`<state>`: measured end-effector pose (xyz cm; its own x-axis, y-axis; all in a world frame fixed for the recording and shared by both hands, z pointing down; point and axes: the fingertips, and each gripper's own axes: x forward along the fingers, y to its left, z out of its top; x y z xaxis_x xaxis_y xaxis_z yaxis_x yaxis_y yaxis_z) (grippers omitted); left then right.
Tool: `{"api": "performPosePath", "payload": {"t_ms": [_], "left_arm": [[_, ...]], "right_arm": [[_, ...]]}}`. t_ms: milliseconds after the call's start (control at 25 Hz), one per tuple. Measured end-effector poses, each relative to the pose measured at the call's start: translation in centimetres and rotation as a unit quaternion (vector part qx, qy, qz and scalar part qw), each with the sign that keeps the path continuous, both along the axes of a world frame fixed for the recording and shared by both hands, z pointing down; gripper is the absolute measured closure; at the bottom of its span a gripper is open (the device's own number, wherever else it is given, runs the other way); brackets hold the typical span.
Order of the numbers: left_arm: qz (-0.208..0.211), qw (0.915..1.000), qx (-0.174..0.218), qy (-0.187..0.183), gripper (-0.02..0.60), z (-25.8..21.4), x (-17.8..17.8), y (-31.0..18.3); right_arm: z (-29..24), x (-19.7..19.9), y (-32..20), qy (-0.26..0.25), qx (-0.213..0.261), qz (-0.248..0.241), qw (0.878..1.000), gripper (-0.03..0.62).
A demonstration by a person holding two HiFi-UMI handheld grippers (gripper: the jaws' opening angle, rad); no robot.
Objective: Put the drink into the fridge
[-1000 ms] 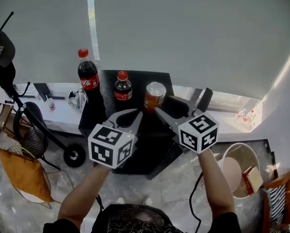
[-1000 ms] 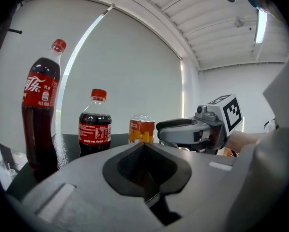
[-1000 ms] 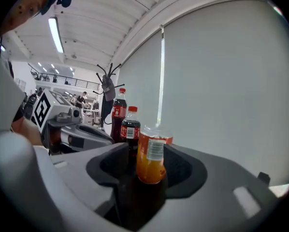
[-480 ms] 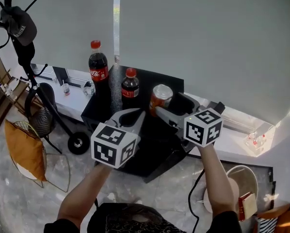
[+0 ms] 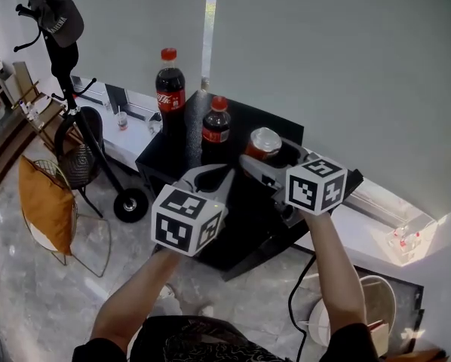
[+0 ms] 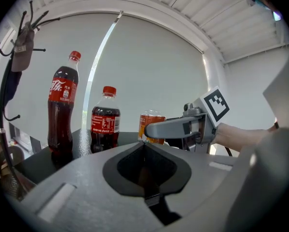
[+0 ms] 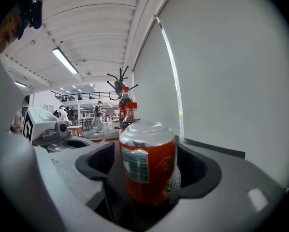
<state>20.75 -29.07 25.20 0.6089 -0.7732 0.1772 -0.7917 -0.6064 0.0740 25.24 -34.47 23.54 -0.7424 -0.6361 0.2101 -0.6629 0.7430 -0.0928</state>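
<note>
Right gripper (image 5: pixel 265 155) jaws, just opening, are spread round the cylindrical orange can (image 7: pixel 148 163). Left gripper (image 6: pixel 144 146) is closed, empty.

An open office hall (mezzanine (image 7: pixel 81 96) at the back): strip lights (image 7: pixel 65 61), people (image 7: pixel 99 115) standing about, coat stand (image 5: pixel 73 100).

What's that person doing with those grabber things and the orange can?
A person holds a hand-held gripper in each hand. The right hand-held gripper has just been opening its jaws, and the orange can stands between them on the black fridge. The left hand-held gripper is shut and empty. A tall cola bottle and a short cola bottle stand beside the can.
</note>
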Motion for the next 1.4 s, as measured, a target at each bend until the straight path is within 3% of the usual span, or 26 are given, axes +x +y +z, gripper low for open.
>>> {"api": "performPosePath", "payload": {"t_ms": [120,240,320,1000,1400], "left_arm": [[-0.008,1.0,-0.001,0.001,0.578,0.2,-0.1,-0.1],[-0.015,0.9998,-0.006,0.006,0.578,0.6,-0.1,-0.1],[-0.019,0.9998,-0.007,0.008,0.579,0.8,-0.2,0.0],[-0.027,0.9996,-0.009,0.002,0.579,1.0,-2.6,2.3],[-0.02,0.9998,-0.004,0.006,0.578,0.6,-7.6,6.0]], "right_arm": [[-0.2,-0.1,-0.5,-0.01,0.0,0.006,1.0,0.187],[-0.1,-0.2,-0.7,-0.004,0.002,0.006,1.0,0.252],[0.0,-0.2,-0.6,0.006,0.005,0.006,1.0,0.256],[-1.5,-1.1,2.1,0.006,0.019,0.023,1.0,0.262],[-2.7,-5.6,6.6,0.002,0.03,0.033,0.999,0.261]]}}
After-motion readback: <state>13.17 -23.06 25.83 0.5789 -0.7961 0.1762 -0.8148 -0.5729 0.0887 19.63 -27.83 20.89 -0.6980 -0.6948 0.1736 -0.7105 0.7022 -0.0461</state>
